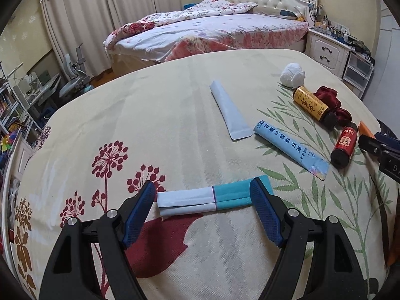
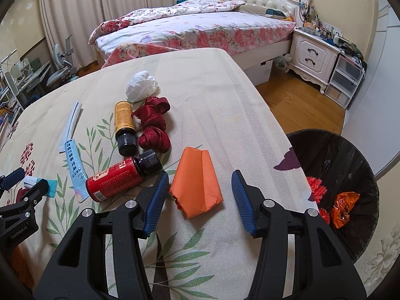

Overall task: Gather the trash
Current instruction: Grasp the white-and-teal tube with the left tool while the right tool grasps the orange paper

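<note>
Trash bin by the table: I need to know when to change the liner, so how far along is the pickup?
Done: the bin already holds red and orange scraps. In hand: nothing gripped; the right gripper brackets the orange paper, the left gripper the white-and-teal packet, both open. Left: two bottles, two tubes, red ribbon, white wad.

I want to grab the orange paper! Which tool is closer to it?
Right. The right tool has the orange paper between its open fingers, not touching. The left tool is far across the table, around a white and teal packet.
</note>
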{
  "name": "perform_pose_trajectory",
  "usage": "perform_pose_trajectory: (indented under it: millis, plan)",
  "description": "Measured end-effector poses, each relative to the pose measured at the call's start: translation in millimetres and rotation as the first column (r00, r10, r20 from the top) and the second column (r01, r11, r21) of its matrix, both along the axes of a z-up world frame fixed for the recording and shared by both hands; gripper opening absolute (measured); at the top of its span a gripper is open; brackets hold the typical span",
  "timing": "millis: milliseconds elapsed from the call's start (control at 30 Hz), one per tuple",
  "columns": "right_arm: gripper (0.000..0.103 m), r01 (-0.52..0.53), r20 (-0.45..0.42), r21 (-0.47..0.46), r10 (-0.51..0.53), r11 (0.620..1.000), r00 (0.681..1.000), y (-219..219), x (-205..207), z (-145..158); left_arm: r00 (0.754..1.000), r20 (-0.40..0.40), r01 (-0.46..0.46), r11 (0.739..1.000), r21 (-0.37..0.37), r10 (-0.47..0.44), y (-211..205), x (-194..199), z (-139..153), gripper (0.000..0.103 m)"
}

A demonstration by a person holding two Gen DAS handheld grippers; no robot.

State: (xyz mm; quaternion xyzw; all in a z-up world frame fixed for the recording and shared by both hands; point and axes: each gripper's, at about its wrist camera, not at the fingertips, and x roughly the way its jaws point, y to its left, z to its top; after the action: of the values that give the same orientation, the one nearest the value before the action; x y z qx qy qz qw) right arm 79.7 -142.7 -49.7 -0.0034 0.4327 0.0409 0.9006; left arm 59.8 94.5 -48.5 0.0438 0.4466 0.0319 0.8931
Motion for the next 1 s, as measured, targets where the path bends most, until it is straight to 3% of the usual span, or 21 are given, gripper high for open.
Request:
perform_pose_trajectory:
  millis: [400, 700, 1000]
  plan:
    - [0.052, 0.0, 0.0, 0.001, 0.0, 1.0, 1.0, 0.3, 0.1, 0.0, 0.999, 0.006, -0.046, 0.994, -0.099, 0.047, 13.2, -20.2, 8.4, 0.067]
    - [0.052, 0.0, 0.0, 0.001, 0.0, 1.0, 1.0, -0.6, 0.1, 0.0, 1.0, -0.029, -0.011, 0.999, -0.037, 0.01, 10.0, -20.2, 0.1, 0.067]
    - [0.053, 0.0, -0.001, -0.001, 0.0, 1.0, 1.0, -0.4, 0.1, -0.1, 1.0, -0.019, -0.007, 0.999, -0.034, 0.007, 11.2, -2.9, -1.3, 0.072]
